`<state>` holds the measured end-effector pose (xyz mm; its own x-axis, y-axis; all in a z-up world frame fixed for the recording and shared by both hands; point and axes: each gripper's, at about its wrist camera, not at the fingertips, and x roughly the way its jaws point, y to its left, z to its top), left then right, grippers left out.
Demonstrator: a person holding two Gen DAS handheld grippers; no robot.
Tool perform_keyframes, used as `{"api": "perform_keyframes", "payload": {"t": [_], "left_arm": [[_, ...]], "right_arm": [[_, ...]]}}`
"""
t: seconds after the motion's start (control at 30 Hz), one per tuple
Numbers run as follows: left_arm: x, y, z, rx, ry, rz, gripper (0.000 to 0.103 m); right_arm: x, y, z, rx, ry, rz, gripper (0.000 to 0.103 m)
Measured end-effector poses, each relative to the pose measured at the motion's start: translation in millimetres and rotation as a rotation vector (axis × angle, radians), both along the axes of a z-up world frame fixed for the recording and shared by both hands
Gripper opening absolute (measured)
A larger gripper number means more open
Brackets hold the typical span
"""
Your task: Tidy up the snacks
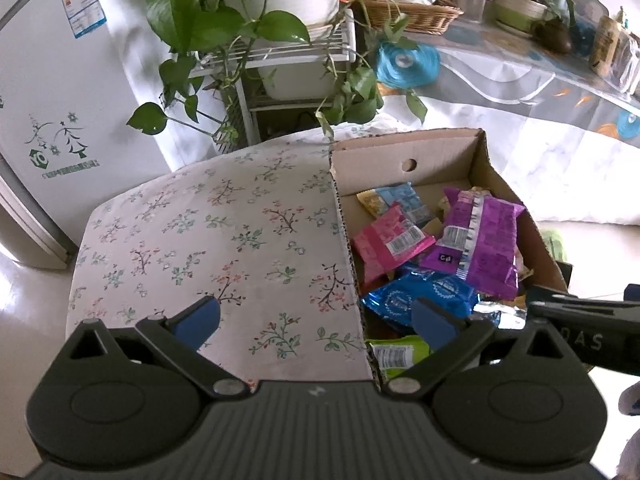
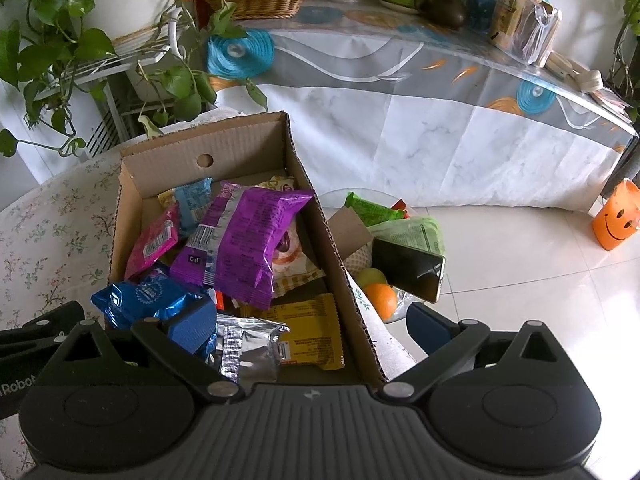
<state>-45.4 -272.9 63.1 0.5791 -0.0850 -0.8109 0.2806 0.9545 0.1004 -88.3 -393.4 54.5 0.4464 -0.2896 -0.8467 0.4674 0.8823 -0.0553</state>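
Left wrist view shows the left gripper [image 1: 318, 322] with its jaws spread wide and holding nothing, above a floral cushion [image 1: 216, 248] and the left wall of a cardboard box [image 1: 408, 152]. Inside the box lie snack packets: a purple bag [image 1: 482, 240], a pink packet [image 1: 390, 242] and a blue packet [image 1: 416, 296]. Right wrist view shows the right gripper [image 2: 310, 328] likewise wide open and empty, over the near end of the box, above a silver packet [image 2: 248, 346] and a yellow packet [image 2: 312, 330]. An orange [image 2: 382, 300] and a phone [image 2: 408, 268] sit just right of the box.
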Motion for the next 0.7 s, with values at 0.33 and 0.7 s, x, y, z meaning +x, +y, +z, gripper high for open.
{"api": "perform_keyframes", "payload": {"t": [0.33,0.7], "left_arm": [[-0.2,-2.2,-1.2,0.005,0.002,-0.014,0.101],[0.0,-0.2,-0.4,0.024,-0.002,-0.027,0.101]], "right_arm": [[1.0,-1.0,-0.7,-0.006,0.007,-0.003,0.103],[3.7,1.7,-3.0,0.013,0.014,0.003,0.103]]}}
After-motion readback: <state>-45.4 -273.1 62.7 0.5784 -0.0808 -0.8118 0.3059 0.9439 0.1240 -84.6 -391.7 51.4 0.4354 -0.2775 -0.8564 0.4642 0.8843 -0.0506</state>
